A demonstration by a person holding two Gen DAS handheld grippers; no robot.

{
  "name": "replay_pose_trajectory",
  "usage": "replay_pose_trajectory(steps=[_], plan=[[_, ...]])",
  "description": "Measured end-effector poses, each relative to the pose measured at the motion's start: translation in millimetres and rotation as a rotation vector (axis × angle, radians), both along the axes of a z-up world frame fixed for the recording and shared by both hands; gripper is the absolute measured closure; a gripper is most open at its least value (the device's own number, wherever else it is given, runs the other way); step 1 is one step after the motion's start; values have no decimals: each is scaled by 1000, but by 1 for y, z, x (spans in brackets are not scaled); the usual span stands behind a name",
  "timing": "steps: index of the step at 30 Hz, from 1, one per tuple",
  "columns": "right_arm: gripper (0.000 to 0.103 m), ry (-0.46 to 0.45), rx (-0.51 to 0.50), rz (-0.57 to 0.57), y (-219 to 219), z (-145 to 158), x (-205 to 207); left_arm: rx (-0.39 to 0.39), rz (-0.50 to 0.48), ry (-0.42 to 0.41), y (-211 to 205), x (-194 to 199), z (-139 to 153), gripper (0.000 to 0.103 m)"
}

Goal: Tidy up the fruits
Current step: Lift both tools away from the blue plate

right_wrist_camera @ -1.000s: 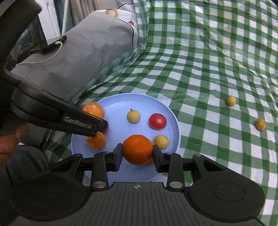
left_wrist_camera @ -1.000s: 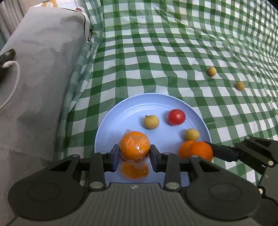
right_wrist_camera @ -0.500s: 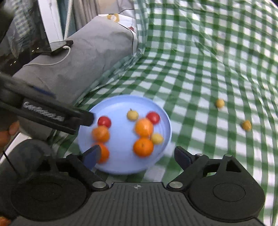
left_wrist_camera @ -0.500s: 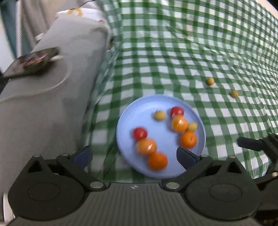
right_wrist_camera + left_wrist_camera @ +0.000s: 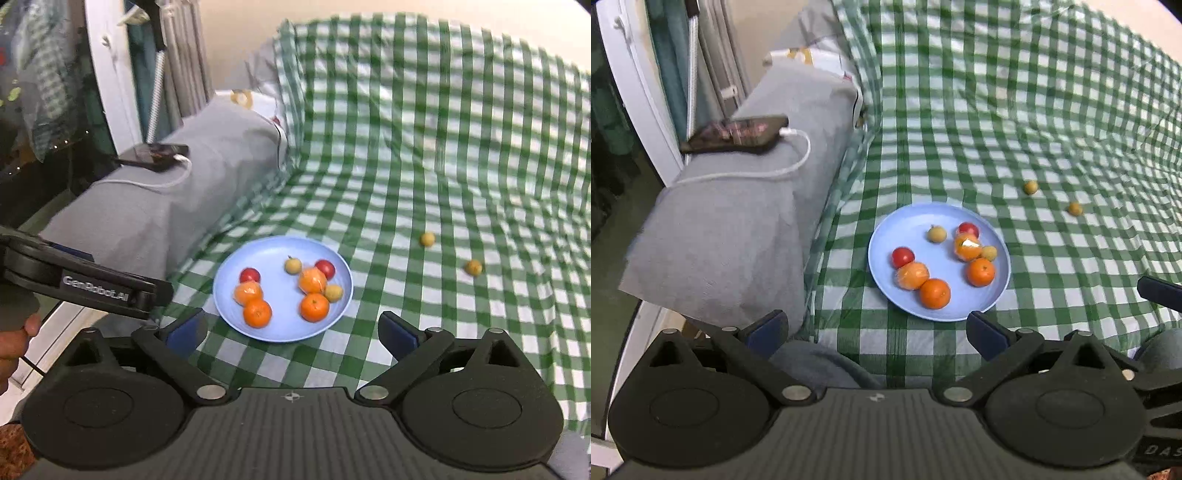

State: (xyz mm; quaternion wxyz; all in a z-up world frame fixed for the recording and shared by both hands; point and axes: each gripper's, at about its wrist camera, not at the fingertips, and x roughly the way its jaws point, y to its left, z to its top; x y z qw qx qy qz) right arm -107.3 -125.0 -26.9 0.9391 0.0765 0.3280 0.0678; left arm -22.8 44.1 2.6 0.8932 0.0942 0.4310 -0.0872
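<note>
**Two strays lie beyond the plate, right claw nearer**

Both claws empty: left claw [image 5: 875, 330] spread wide, right claw [image 5: 291, 330] just opened wide. Blue plate [image 5: 273, 334] directly ahead, holding eight fruits. Two yellow fruits [image 5: 427, 239] [image 5: 473, 267] loose on checked cloth [image 5: 424, 147], mid-right of frame, well apart from plate. Path clear, I judge.

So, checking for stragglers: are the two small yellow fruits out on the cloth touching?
Apart. The right wrist view shows checked cloth between one yellow fruit and the other.

1 plate [image 5: 886, 236], 4 oranges [image 5: 935, 293], 2 tomatoes [image 5: 903, 257], 4 sm. yellow fruits [image 5: 937, 234].
</note>
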Motion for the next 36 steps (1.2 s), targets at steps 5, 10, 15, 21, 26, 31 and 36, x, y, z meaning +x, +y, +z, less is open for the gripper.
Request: replay_pose_trajectory(steps=[5, 10, 15, 21, 26, 31, 36], plan=[[3, -56, -16, -17, 1, 14, -17, -11, 7, -57, 4, -22, 16, 0], [3, -84, -22, -23, 1, 22, -35, -17, 0, -71, -1, -36, 21, 0], [1, -114, -26, -41, 0, 29, -46, -11, -18, -89, -6, -46, 27, 0], [1, -136, -26, -43, 1, 32, -53, -3, -14, -80, -6, -50, 27, 0], [1, -128, -23, -46, 2, 31, -52, 0, -13, -77, -5, -49, 25, 0], [1, -117, -22, -44, 3, 29, -49, 4, -17, -66, -5, -47, 23, 0], [1, -101, -16, -42, 1, 26, -45, 13, -24, -52, -7, -42, 19, 0]])
